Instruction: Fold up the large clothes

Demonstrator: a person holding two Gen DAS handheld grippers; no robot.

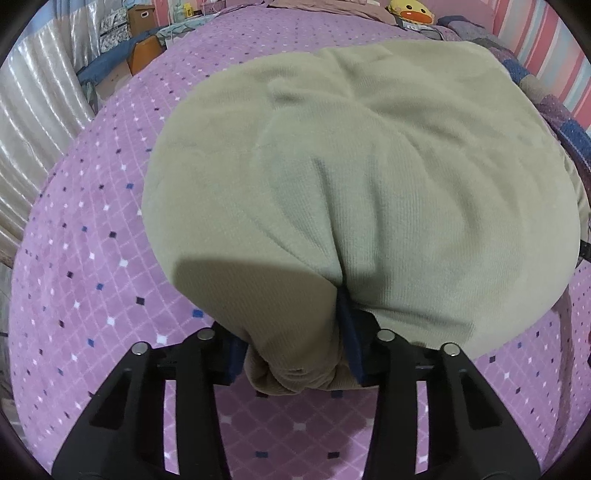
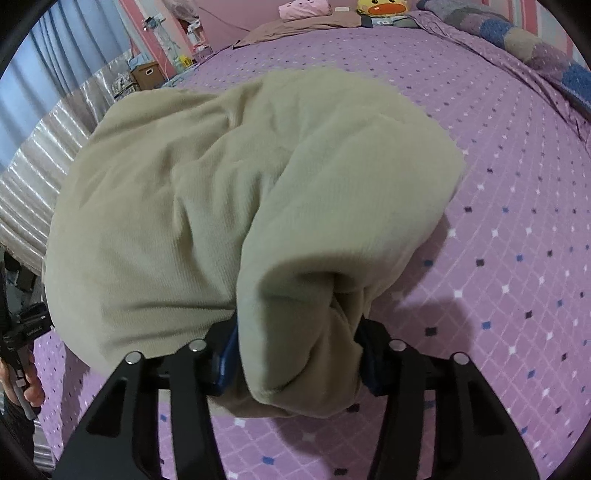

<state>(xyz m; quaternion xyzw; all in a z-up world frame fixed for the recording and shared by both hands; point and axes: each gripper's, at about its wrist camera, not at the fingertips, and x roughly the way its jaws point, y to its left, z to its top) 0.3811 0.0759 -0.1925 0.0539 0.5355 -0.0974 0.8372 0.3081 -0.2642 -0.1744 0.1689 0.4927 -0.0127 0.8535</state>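
A large pale olive-beige knit garment (image 1: 369, 177) lies spread over the purple checked bed. My left gripper (image 1: 295, 354) is shut on a bunched edge of it, with cloth filling the gap between the blue pads (image 1: 349, 332). In the right wrist view the same garment (image 2: 177, 206) drapes forward and to the left. My right gripper (image 2: 295, 362) is shut on another bunched edge, with cloth packed between its blue pads (image 2: 227, 358). Both held edges are lifted just above the bedspread.
The purple bedspread (image 1: 92, 258) extends on all sides (image 2: 517, 184). A yellow duck plush (image 1: 410, 11) and pillows sit at the bed's far end. A patchwork blanket (image 2: 517, 33) lies along the right. Boxes (image 1: 142, 18) and curtains stand to the left.
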